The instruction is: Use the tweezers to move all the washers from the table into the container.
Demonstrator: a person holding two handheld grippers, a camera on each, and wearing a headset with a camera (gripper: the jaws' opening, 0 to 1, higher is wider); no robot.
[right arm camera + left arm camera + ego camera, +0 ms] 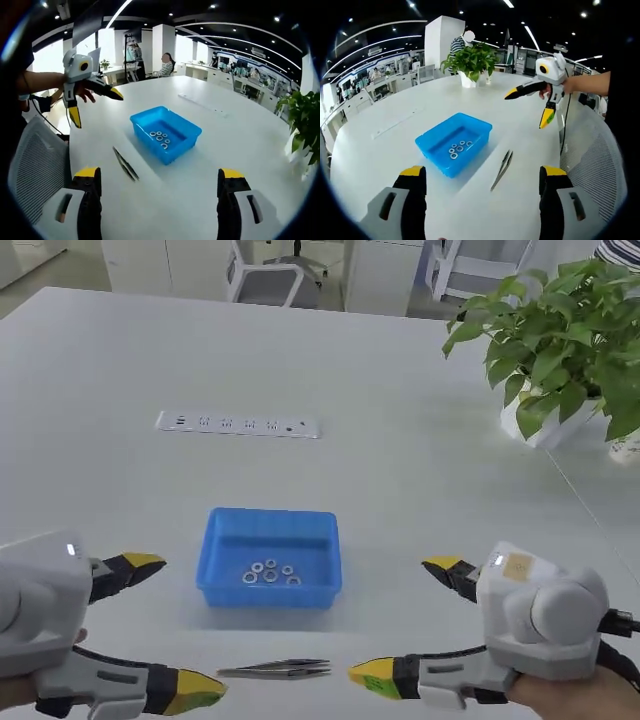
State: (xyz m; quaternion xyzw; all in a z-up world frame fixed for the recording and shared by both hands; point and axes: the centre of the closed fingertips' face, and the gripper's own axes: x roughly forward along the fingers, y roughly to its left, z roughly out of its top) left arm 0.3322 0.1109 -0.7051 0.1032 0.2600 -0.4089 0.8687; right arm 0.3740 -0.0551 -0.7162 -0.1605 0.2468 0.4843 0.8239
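Observation:
A blue container (270,556) (454,142) (165,132) sits on the white table with several washers (271,573) (459,148) (159,137) inside it. Metal tweezers (276,668) (502,168) (125,163) lie flat on the table just in front of the container, touched by neither gripper. My left gripper (169,626) (482,177) (95,102) hovers open at the left of the container, holding nothing. At the right, my right gripper (410,620) (159,178) (529,104) is likewise open with nothing between its jaws.
A white power strip (238,424) (202,104) lies farther back on the table. A potted plant (560,350) (470,62) (302,122) stands at the far right corner. Chairs and desks stand beyond the table, with people in the background.

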